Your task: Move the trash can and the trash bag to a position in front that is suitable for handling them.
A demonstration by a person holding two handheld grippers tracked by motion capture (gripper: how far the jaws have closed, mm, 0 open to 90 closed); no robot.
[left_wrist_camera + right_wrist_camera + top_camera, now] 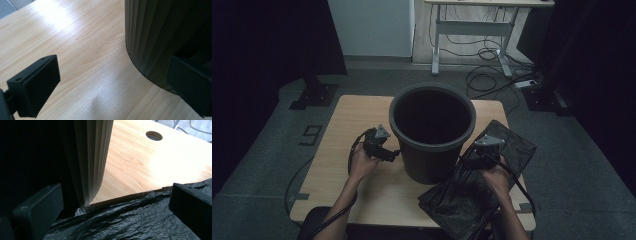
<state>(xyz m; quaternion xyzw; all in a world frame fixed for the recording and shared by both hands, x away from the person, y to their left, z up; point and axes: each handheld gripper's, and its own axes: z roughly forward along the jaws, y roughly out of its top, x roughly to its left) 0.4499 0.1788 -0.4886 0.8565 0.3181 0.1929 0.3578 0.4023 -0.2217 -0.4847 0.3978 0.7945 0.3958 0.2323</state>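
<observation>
1. A large dark grey bin [432,131] stands upright in the middle of the light wooden counter [342,130]. It is round, wider at the rolled rim than at the foot, and its inside looks black and unlit.
2. In the left gripper view the bin's wall [160,32] shows fine vertical ribs and meets the counter in a curved edge.
3. A black plastic bag [482,190] lies flat and crinkled on the counter's right side, touching the foot of the bin and hanging a little over the counter's near and right edges. In the right gripper view its surface [130,220] is glossy and wrinkled.
4. The left gripper [384,150] sits just beside the bin's left wall, low near the counter. Its jaws stand wide apart with nothing between them but bare wood.
5. The right gripper [479,152] hovers over the bag at the bin's right side. Its jaws are likewise spread, grasping nothing, with the bag lying below them.
</observation>
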